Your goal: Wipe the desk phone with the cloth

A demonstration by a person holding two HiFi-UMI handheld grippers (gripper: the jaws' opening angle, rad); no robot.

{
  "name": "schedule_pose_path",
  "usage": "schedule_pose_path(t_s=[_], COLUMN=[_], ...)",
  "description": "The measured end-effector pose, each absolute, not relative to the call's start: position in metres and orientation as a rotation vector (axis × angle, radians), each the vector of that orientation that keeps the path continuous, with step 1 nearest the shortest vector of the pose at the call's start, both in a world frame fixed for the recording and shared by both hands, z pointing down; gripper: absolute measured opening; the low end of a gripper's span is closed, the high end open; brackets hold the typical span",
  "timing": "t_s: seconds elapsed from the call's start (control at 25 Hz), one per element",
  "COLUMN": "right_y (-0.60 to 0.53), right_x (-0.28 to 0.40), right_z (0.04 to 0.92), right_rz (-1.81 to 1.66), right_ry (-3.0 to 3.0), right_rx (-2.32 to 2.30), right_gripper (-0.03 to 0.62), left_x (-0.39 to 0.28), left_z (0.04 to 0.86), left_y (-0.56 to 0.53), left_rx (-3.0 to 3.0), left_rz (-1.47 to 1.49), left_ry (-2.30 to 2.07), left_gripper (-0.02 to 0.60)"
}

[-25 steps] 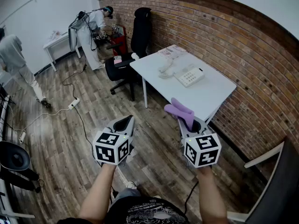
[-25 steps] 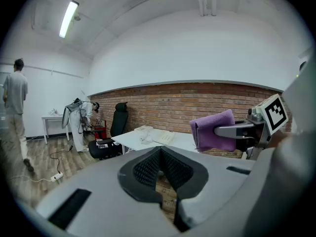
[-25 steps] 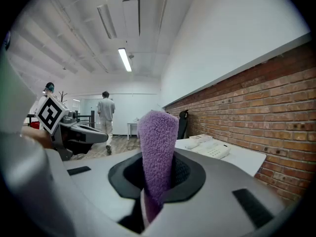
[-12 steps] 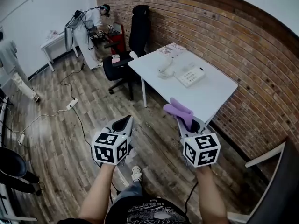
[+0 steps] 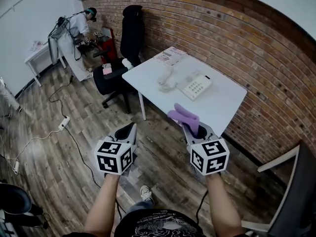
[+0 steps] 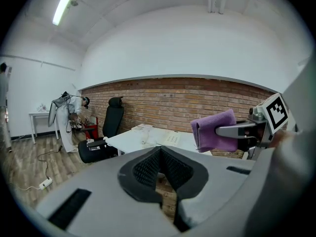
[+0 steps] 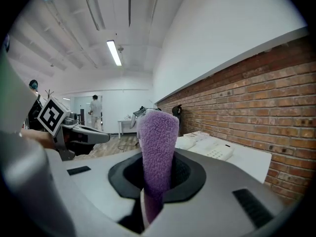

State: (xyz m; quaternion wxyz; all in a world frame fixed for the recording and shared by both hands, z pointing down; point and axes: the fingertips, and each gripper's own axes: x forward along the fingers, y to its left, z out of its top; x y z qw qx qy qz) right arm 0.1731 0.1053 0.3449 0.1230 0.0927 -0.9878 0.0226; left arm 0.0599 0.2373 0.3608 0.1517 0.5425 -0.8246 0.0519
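- An office-like workroom: a long red brick wall point(image 5: 237, 38) meets plain white walls.
- A white rectangular desk point(image 5: 224, 105) carries a white push-button desk phone point(image 5: 196, 86) and printed papers point(image 5: 169, 56).
- A black high-backed swivel chair point(image 5: 129, 31) stands beside it.
- A white power strip point(image 5: 64, 123) and cables lie on the wood-plank floor point(image 5: 59, 172).
- A person point(image 5: 79, 26) works at a second small white table point(image 5: 37, 53).
- A fluorescent ceiling strip light point(image 6: 64, 4) glows overhead.

The cloth point(image 7: 157, 142) is fuzzy purple pile, kinda terry. The phone point(image 5: 196, 86) looks like smooth off-white plastic, the surface point(image 5: 223, 100) plain matt white. The floor point(image 5: 59, 152) is grainy wood planks, the wall point(image 5: 247, 43) rough red brick.
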Motion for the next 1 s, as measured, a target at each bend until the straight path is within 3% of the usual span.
schedule_pose_path(t_s=[0.56,1.0], right_y=[0.075,0.043], right_x=[0.088,0.079], right_z=[0.345,0.348], right_rz=[0.093,0.111], right_ry=[-2.818,-2.795], right_rx=[0.448,0.604], right_gripper=[0.044,0.044], left_x=[-0.045,-0.065], left_z=[0.367,0.376], left_y=[0.192,0.149], left_rx=[1.701,1.827], left_rz=[0.152,0.185], left_ry=[-2.245,-2.148], left_gripper=[0.006,0.006])
